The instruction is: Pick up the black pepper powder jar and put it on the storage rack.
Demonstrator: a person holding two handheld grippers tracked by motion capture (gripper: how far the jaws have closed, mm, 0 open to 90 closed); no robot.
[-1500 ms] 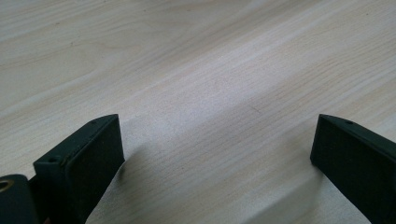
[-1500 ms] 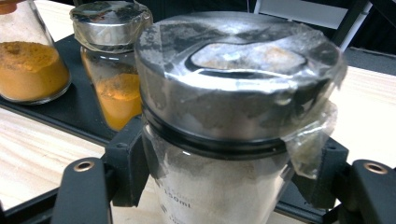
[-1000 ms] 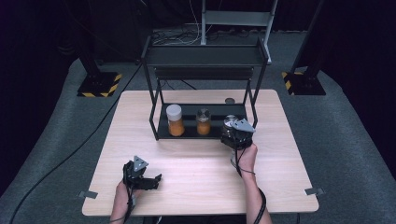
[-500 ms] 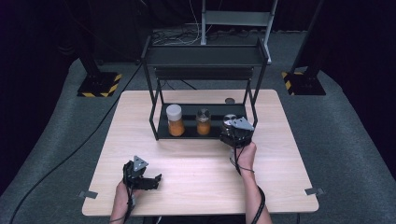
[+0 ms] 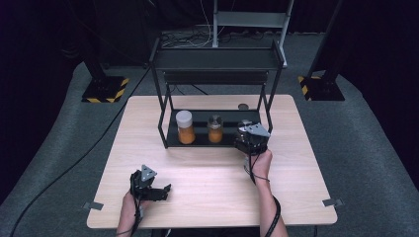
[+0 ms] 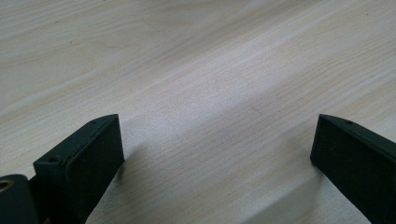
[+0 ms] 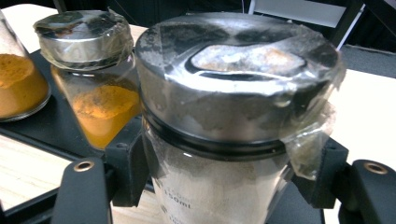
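Pale wooden table [image 5: 212,177] | my right gripper [image 7: 219,186] clamps grey-powder glass jar [image 7: 224,140] at black rack [image 5: 217,59]'s right end | left gripper [image 6: 215,154] gapes empty | I'd keep it upright.

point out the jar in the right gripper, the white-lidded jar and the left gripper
jar with metal lid [image 7: 233,93], right gripper view, lid side
white-lidded jar [image 5: 185,118], high view, lid
left gripper [image 6: 217,154], left gripper view, midway between jaws

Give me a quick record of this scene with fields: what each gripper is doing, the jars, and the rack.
right gripper: shut on the steel-lidded jar at the rack's right end
left gripper: open, nothing between its jaws, low over the table
rack: black, two-tier, at the table's far side
other jars: white-lidded jar and small jar, both holding orange powder, on the bottom shelf
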